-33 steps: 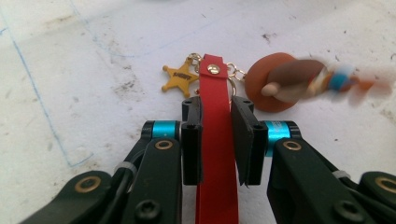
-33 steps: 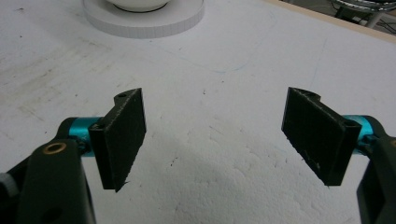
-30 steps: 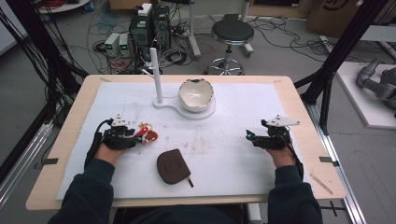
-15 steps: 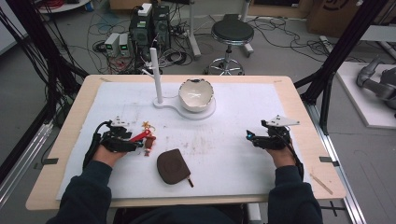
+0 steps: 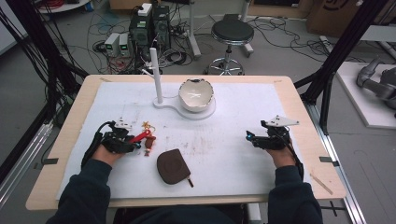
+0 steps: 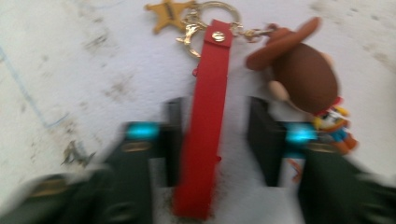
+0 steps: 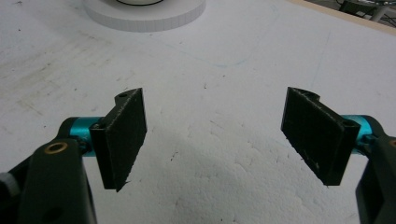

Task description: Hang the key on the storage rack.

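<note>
A keychain lies on the white mat: a red strap (image 6: 205, 126), a gold star charm (image 6: 169, 14) and a brown-hatted cowboy figure (image 6: 306, 77). My left gripper (image 6: 212, 133) straddles the strap, and its jaws have just been closing. The left pad is against the strap and a narrow gap shows at the right pad. From above, my left gripper (image 5: 136, 142) sits at the mat's left with the strap (image 5: 141, 136) poking out of it. My right gripper (image 7: 215, 133) stands wide open over bare mat, at the right (image 5: 250, 137) in the high view.
A brown round pouch (image 5: 172, 165) lies near the front middle of the mat. At the back middle a white stand (image 5: 158, 79) with a flat base carries a cracked white bowl (image 5: 196, 93). The wooden table edge (image 5: 322, 154) frames the mat.
The keychain and the left gripper have shifted slightly between frames, with the red strap now running out from between the left jaws. The right gripper has stayed put.
</note>
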Motion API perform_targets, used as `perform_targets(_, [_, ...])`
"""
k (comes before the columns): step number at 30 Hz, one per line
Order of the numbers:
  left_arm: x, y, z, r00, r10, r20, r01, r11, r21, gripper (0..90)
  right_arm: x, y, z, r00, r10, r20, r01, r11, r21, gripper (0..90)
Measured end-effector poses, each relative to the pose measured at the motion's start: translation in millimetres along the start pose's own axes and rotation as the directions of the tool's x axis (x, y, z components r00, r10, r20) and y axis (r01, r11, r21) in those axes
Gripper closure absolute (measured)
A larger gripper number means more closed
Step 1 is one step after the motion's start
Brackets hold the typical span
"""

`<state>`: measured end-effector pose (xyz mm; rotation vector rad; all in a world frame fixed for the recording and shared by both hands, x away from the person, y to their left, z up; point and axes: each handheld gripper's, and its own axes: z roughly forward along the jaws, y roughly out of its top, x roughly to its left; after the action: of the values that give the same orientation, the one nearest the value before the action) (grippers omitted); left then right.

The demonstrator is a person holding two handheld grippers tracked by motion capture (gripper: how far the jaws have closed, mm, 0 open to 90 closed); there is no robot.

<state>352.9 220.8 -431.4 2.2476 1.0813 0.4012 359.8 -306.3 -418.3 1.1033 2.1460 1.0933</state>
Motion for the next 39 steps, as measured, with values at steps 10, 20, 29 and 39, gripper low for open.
perform_targets(10, [12.8,3.3,-16.5,0.9934,-0.114,0.013,0.114,0.9777,-0.176,74.8,0.3,0.0,0.1,1.0000,0.004,0.001,-0.005,1.000,0.002,22.6])
perform_targets(20, [18.0,29.5,-40.7,0.9658,-0.176,0.190,0.243,0.8701,-0.429,74.9,0.7,1.6,-0.2,0.9999,0.010,0.003,-0.010,1.000,-0.014,22.6])
perform_targets(29, [26.2,71.1,-52.1,0.9594,-0.178,0.218,0.268,0.8169,-0.511,74.9,0.4,2.8,-0.3,0.9999,0.013,0.002,-0.013,1.000,-0.024,22.6])
perform_targets(39, [39.7,113.5,-70.9,0.9581,-0.175,0.226,0.277,0.7657,-0.580,75.0,0.2,3.0,-0.7,0.9998,0.018,0.002,-0.018,0.999,-0.030,22.6])
